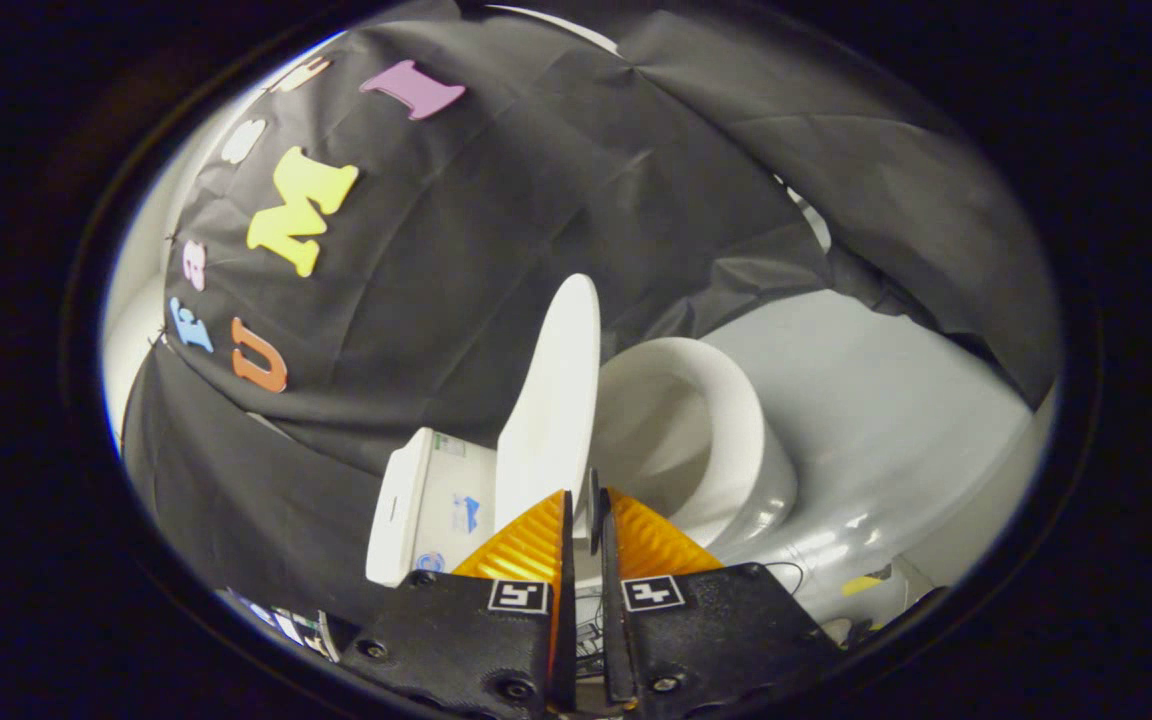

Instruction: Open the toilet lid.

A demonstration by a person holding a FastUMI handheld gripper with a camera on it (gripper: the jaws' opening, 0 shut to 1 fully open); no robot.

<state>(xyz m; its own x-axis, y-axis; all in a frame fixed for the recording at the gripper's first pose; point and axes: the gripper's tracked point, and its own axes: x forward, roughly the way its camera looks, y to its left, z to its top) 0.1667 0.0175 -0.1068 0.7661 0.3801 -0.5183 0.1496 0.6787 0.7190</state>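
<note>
The toilet lid stands raised over the bowl. The gripper has its jaws clenched on the lid's edge.

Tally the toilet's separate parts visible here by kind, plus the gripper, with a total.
Toilet lid, raised, its edge between the nearly closed fingers: 1
Toilet bowl with seat rim, beyond the fingers: 1
Toilet tank, behind the lid: 1
Gripper: 1
Total: 4
</note>
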